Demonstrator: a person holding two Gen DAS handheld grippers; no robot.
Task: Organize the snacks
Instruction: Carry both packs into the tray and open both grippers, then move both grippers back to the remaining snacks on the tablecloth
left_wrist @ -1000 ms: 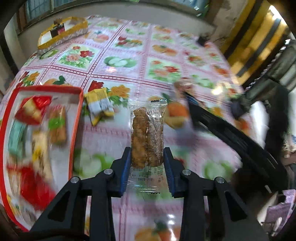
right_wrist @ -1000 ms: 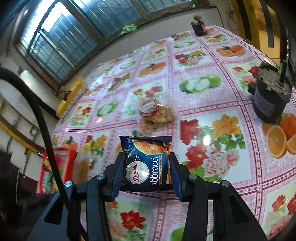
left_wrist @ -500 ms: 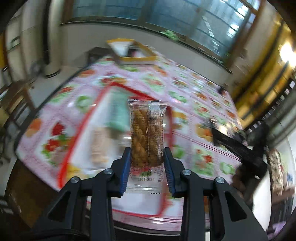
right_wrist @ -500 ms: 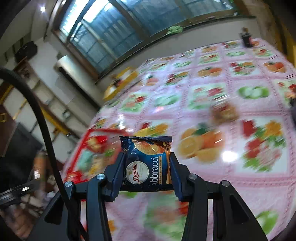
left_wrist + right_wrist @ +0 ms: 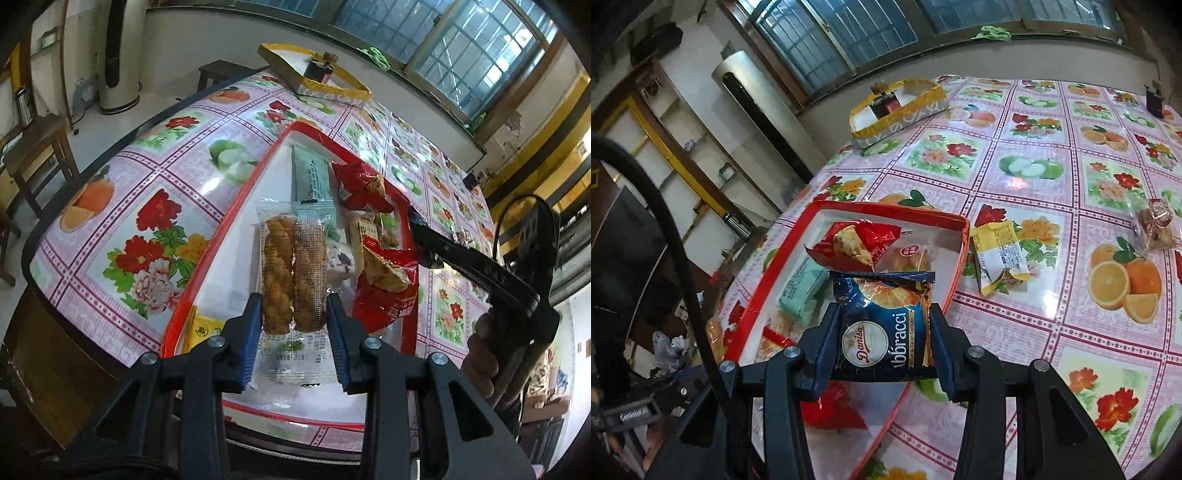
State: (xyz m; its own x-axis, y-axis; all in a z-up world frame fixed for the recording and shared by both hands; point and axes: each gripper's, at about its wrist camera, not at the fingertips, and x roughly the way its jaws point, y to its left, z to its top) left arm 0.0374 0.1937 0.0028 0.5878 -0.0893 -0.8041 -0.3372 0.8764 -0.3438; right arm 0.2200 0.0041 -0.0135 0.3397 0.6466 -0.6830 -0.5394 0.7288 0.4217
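Observation:
My left gripper (image 5: 294, 328) is shut on a clear packet of twisted fried dough sticks (image 5: 293, 273) and holds it above the red-rimmed white tray (image 5: 236, 206). My right gripper (image 5: 884, 349) is shut on a blue Danisa Abbracci cookie bag (image 5: 886, 325), above the right side of the same tray (image 5: 960, 221). The tray holds several snacks: red packets (image 5: 360, 182), a green packet (image 5: 803, 291). The right gripper's arm shows in the left wrist view (image 5: 476, 266).
On the flowered tablecloth (image 5: 1034, 325) lie a yellow wrapped snack (image 5: 999, 254) beside the tray and a clear-wrapped snack (image 5: 1154, 229) far right. A yellow-edged box (image 5: 897, 107) stands at the back. The table edge (image 5: 92, 151) drops off left of the tray.
Both grippers have swung from the open tablecloth over to the tray, each still holding its packet. The tray now lies right below both.

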